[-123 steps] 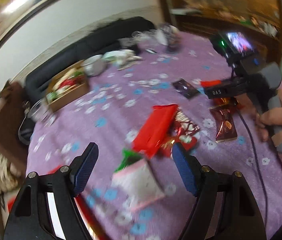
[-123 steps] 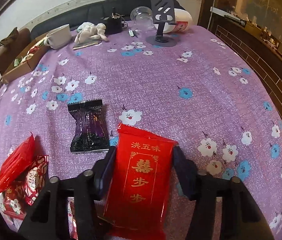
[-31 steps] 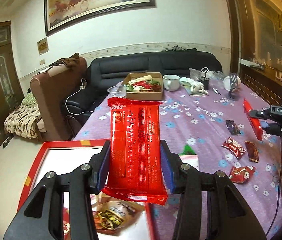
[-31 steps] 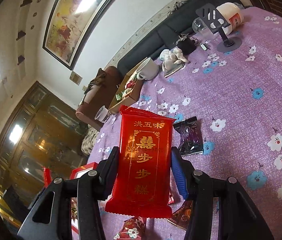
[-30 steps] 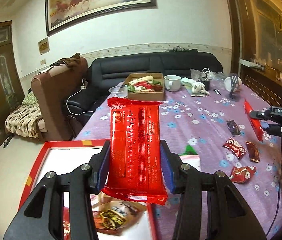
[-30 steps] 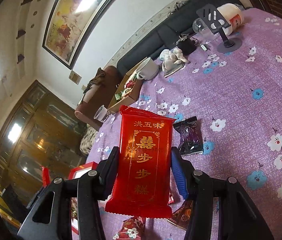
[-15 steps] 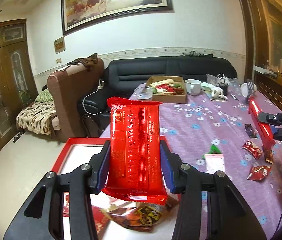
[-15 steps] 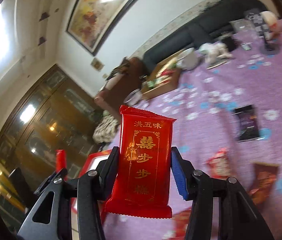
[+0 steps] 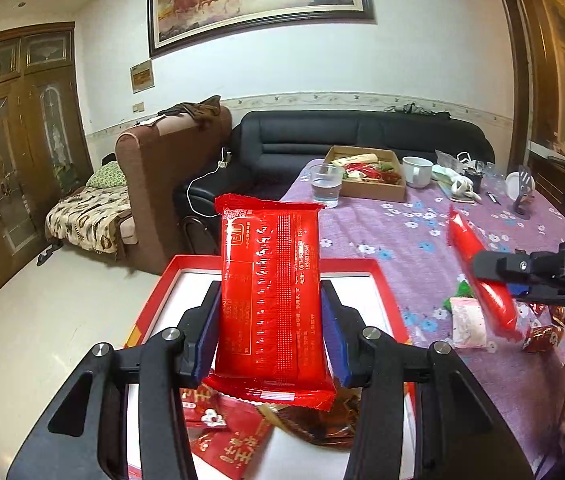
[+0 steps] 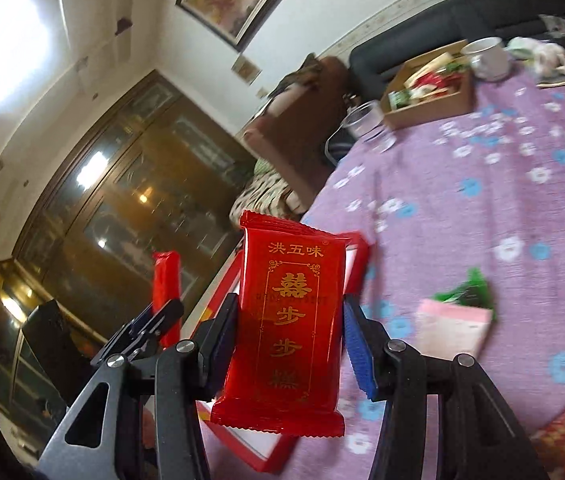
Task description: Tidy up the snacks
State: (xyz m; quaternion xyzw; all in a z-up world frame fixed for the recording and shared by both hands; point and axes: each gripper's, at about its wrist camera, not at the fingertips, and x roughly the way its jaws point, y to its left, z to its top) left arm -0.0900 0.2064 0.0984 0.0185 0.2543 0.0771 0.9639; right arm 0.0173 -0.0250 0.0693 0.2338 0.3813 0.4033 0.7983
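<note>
My left gripper [image 9: 270, 332] is shut on a red snack pack [image 9: 270, 292] and holds it upright above the red-rimmed box [image 9: 162, 284], which has several snack packets [image 9: 238, 440] inside. My right gripper [image 10: 288, 344] is shut on a red pack with gold characters [image 10: 286, 320]. In the left wrist view the right gripper [image 9: 502, 270] shows at the right with its red pack [image 9: 482, 276] edge-on. In the right wrist view the left gripper's pack [image 10: 166, 280] shows at the left, beside the box rim [image 10: 278, 456].
The purple flowered tablecloth [image 9: 402, 240] carries a pink and green packet [image 9: 468, 320], small red wrapped snacks [image 9: 540, 336], a glass of water [image 9: 326, 184], a cardboard box of snacks [image 9: 370, 176] and a white mug [image 9: 416, 170]. A black sofa [image 9: 362, 136] stands behind.
Both grippers have carried their red packs leftward toward the red box. The right gripper has swung away from the table's middle to face the box edge.
</note>
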